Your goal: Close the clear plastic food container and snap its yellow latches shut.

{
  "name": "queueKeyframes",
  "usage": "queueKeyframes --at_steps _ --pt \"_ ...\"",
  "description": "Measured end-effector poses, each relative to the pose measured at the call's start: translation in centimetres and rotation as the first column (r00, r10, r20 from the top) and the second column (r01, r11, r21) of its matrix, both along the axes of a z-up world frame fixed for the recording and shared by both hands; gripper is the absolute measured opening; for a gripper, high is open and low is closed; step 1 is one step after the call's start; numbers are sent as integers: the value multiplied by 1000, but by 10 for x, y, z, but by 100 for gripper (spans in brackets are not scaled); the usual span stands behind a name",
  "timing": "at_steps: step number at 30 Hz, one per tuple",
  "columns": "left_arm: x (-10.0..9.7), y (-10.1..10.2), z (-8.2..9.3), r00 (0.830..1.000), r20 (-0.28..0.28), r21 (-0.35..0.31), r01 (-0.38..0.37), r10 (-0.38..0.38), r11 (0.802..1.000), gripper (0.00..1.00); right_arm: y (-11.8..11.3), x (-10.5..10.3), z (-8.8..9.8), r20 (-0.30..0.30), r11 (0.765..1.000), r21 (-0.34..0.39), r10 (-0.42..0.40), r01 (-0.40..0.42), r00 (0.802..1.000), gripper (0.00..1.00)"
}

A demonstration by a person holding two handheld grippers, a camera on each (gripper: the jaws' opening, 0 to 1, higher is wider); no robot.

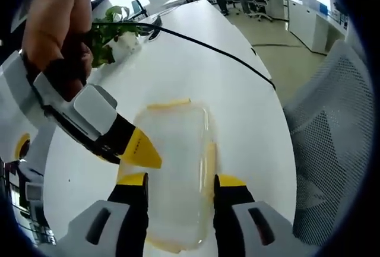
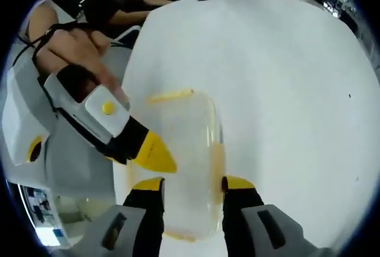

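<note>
While the clear container (image 1: 178, 174) lies lid-down-flat on the white table (image 1: 237, 108) between the parted jaws of both the left gripper (image 1: 179, 181) and right gripper (image 2: 193, 184), its yellow latches (image 1: 168, 103) at 12 and 3 o'clock apparently await pressing shut.

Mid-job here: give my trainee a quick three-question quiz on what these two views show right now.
1. True or false: the clear container sits on a white table.
2. What colour are the latches on the container's edges?
3. In the left gripper view, the other gripper's tip is: A) far from the container, B) at its left edge, C) under the table?

Key: 1 true; 2 yellow; 3 B.
</note>
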State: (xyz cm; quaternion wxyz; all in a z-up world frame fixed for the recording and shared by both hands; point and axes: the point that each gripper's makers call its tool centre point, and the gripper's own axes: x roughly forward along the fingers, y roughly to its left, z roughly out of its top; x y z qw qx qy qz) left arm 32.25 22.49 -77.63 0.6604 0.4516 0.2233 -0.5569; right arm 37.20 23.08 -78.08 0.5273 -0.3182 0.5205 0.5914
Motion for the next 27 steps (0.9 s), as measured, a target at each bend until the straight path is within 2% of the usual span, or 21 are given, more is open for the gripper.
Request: queueKeyframes --at_steps 12,17,19,21,27 --pt "-1 0 1 999 28 7 17 -17 1000 44 -1 0 4 51 999 18 -45 44 998 37" --pt "-2 -1 3 1000 -4 -2 14 -14 1000 45 -4 1 6 68 995 35 -93 90 993 38" --pt "-1 1 3 1000 -6 6 10 -10 1000 48 -5 2 6 74 991 48 -130 127 989 38" --pt "-2 3 2 1000 -9 10 9 -9 1000 50 -6 0 6 74 990 57 -135 131 988 41" --pt "-5 10 3 1000 -17 18 16 -15 1000 53 -13 3 14 135 984 91 -165 154 977 47"
